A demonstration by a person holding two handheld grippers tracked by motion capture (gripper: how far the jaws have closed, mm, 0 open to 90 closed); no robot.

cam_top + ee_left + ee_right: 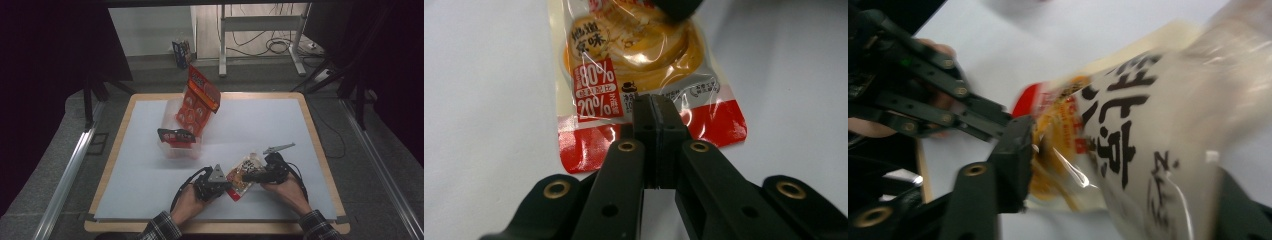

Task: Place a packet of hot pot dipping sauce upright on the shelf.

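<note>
High view is showing a clear plastic tub [176, 142] sitting well up the white table [150, 195], with an orange snack bag [197, 102] standing tilted out of it and a dark, red-labelled packet [176, 135] leaning at its front wall; how deep either one is reaching into the tub is hard to tell through the plastic. Down at the near edge, both hands are meeting over a noodle pouch [241, 176], which is lying between the left gripper [226, 186] and the right gripper [248, 175], and from up here the jaw tips are too small to read. Left gripper view is settling that: its two black jaws are pressing flat together on the pouch's [639, 65] red bottom edge, pinching the seal, while the pouch's top is running out of the picture under a dark shape. Right gripper view is coming through blurred; the pouch [1128, 135] is lying between its jaws, one jaw bearing on the printed face at the left and the other half cut off at the lower right, so the pouch is being held there too. The left gripper [1015, 122] is showing beyond, its fingers [985, 115] clamping the red corner, a detail the overhead camera is not giving.
</note>
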